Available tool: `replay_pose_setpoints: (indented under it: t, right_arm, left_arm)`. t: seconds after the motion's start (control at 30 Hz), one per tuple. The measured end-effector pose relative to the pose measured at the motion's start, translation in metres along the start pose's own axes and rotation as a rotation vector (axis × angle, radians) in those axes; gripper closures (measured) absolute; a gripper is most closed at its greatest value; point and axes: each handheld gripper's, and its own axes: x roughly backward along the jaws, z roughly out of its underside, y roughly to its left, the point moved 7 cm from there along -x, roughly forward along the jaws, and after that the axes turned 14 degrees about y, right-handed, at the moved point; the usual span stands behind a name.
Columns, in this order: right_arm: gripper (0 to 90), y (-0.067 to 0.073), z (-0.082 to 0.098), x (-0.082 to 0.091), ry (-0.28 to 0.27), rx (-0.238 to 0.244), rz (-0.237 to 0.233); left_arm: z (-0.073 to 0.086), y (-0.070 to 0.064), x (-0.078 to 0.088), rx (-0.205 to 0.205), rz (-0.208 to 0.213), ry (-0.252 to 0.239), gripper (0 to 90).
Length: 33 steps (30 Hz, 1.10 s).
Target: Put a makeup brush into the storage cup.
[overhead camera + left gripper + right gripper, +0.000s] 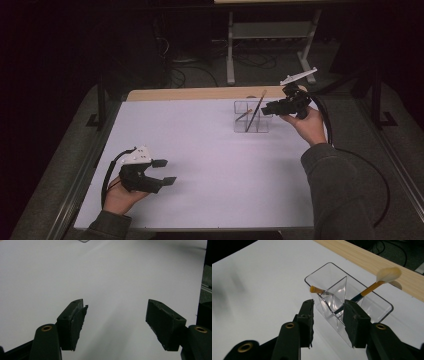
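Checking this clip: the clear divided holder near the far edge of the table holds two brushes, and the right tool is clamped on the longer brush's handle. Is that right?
Not quite. The clear holder does hold two brushes, but the right tool grips nothing: in the right gripper view its jaws stand apart in front of the holder, and the longer brush leans free in its compartment, beside the shorter brush.

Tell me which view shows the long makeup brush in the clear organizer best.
The right gripper view: the long brush leans in the clear organizer, its pale fluffy head and orange handle sharp. The high view shows it as a thin slanted stick. The left gripper view looks across bare table.
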Motion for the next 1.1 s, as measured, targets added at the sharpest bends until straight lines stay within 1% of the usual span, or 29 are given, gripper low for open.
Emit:
replay_pose_setpoints:
  t: [0.03,0.07,0.13,0.17,0.2,0.27,0.33,0.4,0.43,0.5,0.63,0.67,0.73,1.1]
  right_arm:
    - [58.6,-0.001,0.0,0.0,-0.006,0.019,0.004]
    - [58.1,0.001,0.0,0.0,-0.008,0.013,-0.001]
    - [57.7,0.003,0.001,0.001,-0.011,0.021,0.004]
    - [57.3,0.005,0.001,0.001,-0.009,0.011,0.0]
    - [56.9,0.004,0.002,0.001,-0.012,0.025,0.005]
    - [56.8,0.006,0.003,0.001,-0.016,0.018,-0.003]
    - [56.4,0.006,0.004,0.0,-0.018,0.026,0.001]
    - [55.7,0.007,0.005,-0.001,-0.015,0.026,-0.006]
    - [55.4,0.008,0.005,-0.001,-0.011,0.018,-0.004]
    - [55.3,0.008,0.006,-0.001,-0.02,0.028,-0.002]
    - [53.4,0.009,0.009,0.0,-0.019,0.028,0.0]
    - [53.1,0.01,0.01,0.0,-0.018,0.016,-0.004]
    - [52.1,0.01,0.011,0.0,-0.025,0.024,0.001]
    - [46.8,0.013,0.022,0.002,-0.055,0.013,-0.006]
  left_arm:
    - [0.0,0.0,0.0,0.001,-0.002,0.001,30.7]
    - [0.0,0.001,0.001,0.003,-0.002,0.0,30.7]
    - [0.001,0.001,0.001,0.009,0.0,-0.003,30.6]
    - [0.001,0.001,0.001,0.008,-0.001,-0.003,30.6]
    - [0.001,0.002,0.001,0.009,-0.004,-0.001,30.6]
    - [0.001,0.003,0.001,0.007,-0.006,-0.001,30.5]
    - [0.002,0.003,0.002,0.011,-0.005,-0.002,30.5]
    - [0.002,0.004,0.002,0.01,-0.005,0.0,30.4]
    - [0.002,0.004,0.002,0.012,-0.006,-0.001,30.4]
    - [0.002,0.004,0.002,0.013,-0.006,-0.002,30.4]
    - [0.002,0.005,0.003,0.012,-0.01,-0.008,30.4]
    - [0.002,0.005,0.003,0.013,-0.01,-0.01,30.3]
    - [0.002,0.005,0.003,0.016,-0.011,-0.009,30.2]
    - [0.002,0.006,0.004,0.021,-0.015,-0.012,29.6]
